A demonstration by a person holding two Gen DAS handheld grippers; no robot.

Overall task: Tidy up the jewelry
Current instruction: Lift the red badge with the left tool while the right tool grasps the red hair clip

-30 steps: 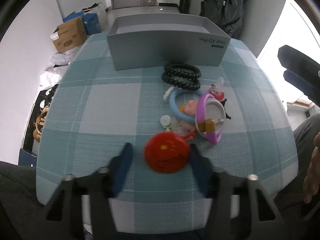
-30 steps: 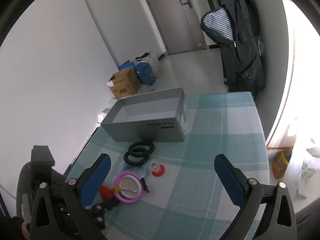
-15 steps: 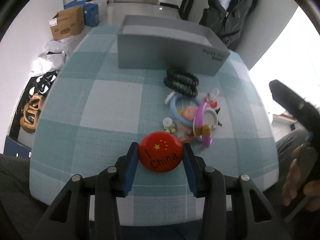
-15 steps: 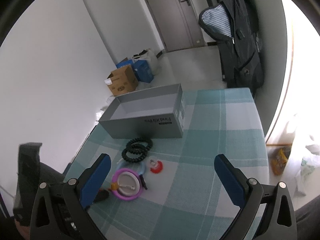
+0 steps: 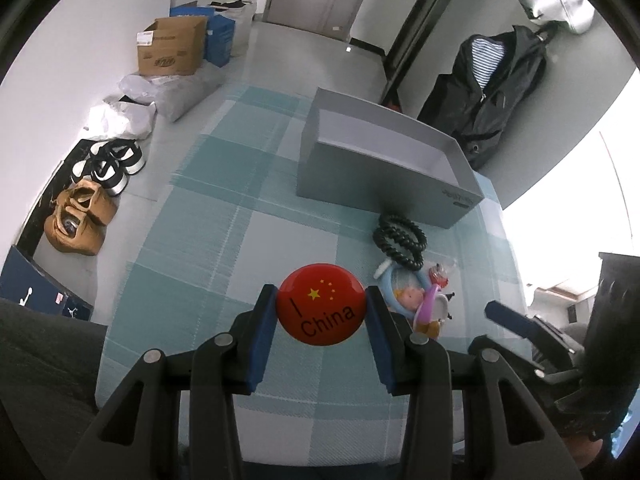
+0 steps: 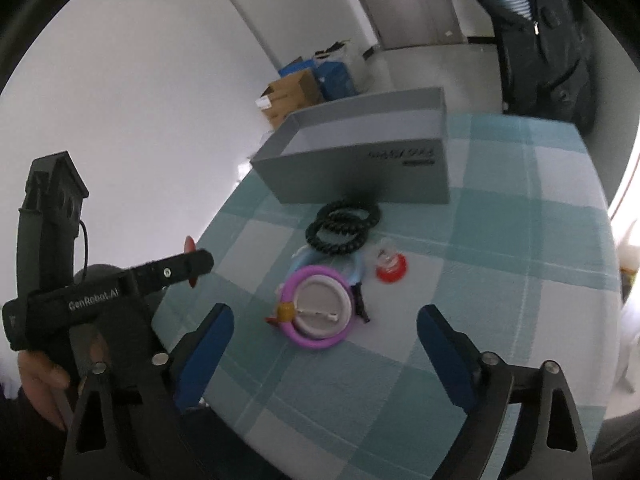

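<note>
My left gripper (image 5: 321, 312) is shut on a round red "I China" badge (image 5: 321, 305) and holds it above the checked tablecloth. A grey open box (image 5: 384, 172) stands at the back; it also shows in the right wrist view (image 6: 360, 160). In front of it lie black coil hair ties (image 6: 342, 226), a purple ring with a white disc (image 6: 320, 306), a light blue ring (image 5: 400, 284) and a small red piece (image 6: 391, 266). My right gripper (image 6: 324, 344) is open and empty, low over the table near the purple ring. The left gripper's side (image 6: 172, 270) shows at its left.
The table (image 5: 224, 240) has a teal and white checked cloth. On the floor to the left are a cardboard box (image 5: 172, 46), bags and shoes (image 5: 112, 164). A dark jacket (image 5: 492, 88) hangs at the back right.
My left gripper closed on the red badge and lifted it off the table. My right gripper moved down and closer to the pile of trinkets.
</note>
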